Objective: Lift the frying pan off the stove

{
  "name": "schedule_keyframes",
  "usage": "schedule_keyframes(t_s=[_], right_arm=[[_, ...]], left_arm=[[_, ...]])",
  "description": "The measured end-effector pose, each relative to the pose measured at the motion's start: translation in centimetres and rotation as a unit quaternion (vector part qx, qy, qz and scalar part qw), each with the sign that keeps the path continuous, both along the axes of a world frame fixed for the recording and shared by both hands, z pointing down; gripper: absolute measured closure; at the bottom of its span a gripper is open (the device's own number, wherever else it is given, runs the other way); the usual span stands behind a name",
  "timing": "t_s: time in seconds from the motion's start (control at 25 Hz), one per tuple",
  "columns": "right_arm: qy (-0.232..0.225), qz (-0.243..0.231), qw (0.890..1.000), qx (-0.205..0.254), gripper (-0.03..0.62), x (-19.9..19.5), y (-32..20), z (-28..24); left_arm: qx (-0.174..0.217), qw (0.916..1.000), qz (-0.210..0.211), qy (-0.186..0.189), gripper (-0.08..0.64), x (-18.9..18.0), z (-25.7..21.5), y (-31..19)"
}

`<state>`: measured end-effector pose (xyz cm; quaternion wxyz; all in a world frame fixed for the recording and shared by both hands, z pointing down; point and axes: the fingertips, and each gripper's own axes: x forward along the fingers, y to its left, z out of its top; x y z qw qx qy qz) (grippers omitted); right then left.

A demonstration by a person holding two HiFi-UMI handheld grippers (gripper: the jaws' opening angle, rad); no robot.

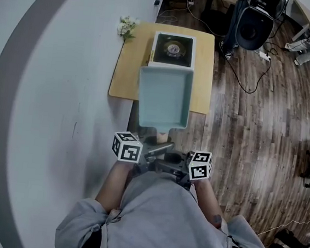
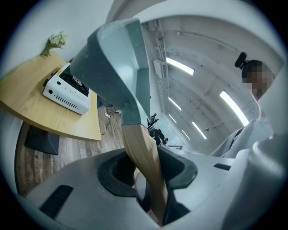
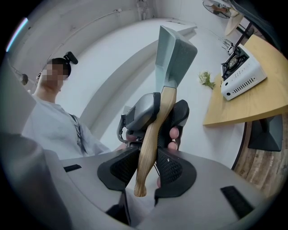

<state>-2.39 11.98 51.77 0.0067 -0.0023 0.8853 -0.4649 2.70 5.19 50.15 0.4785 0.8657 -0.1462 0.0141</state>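
Frying pan (image 1: 164, 97) is clamped by both hand-held grippers (image 2: 150, 176) (image 3: 146, 168).

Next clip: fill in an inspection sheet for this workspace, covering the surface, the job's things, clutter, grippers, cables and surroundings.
Surface: wooden table, carrying the stove and flowers.
Job's things: square teal pan, empty, held in the air clear of the stove, on the person's side of it.
Clutter: small flowers at the table's far left corner.
Grippers: left gripper and right gripper both have fingers clamped on the pan's wooden handle.
Cables: black cables loose on the floor right of the table.
Surroundings: wood floor; dark equipment beyond the table.
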Motion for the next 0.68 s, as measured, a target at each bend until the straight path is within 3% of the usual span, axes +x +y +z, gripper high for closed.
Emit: schedule_keyframes(t_s=[0.68], right_arm=[[-0.004,0.005,1.0,-0.012,0.474,0.6,0.6,0.2]], left_arm=[[-0.022,0.9997,0.013,-0.003,0.431,0.9,0.5,0.7]])
